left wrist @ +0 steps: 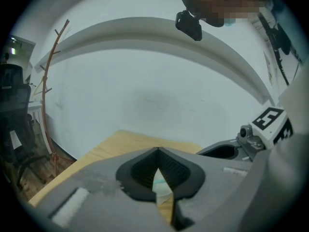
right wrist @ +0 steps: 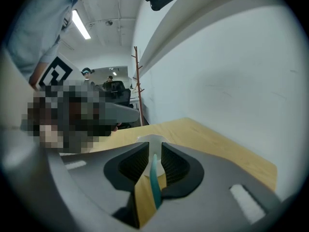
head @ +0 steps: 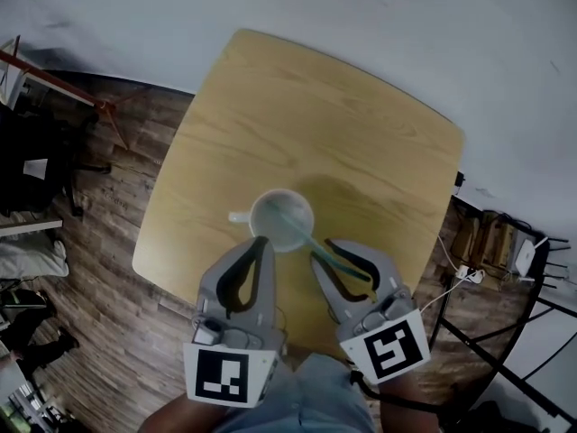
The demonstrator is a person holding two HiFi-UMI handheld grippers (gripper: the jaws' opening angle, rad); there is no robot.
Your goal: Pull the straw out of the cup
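Observation:
A white cup (head: 281, 221) stands on the wooden table (head: 306, 115), its handle pointing left. A teal straw (head: 335, 260) leans out of the cup toward the near right. My right gripper (head: 323, 249) sits just right of the cup, open a narrow way, and the straw (right wrist: 154, 178) runs between its jaws without being pinched. My left gripper (head: 261, 240) is at the cup's near left rim with its tips together. In the left gripper view the left gripper (left wrist: 157, 149) is shut, and a bit of the cup (left wrist: 162, 186) shows below the tips.
The table's near edge is right under my grippers. An office chair (head: 36, 165) and a red coat stand (head: 63, 87) are on the wooden floor at left. A metal frame with cables (head: 505, 269) stands at right. A white wall (head: 406, 25) runs behind the table.

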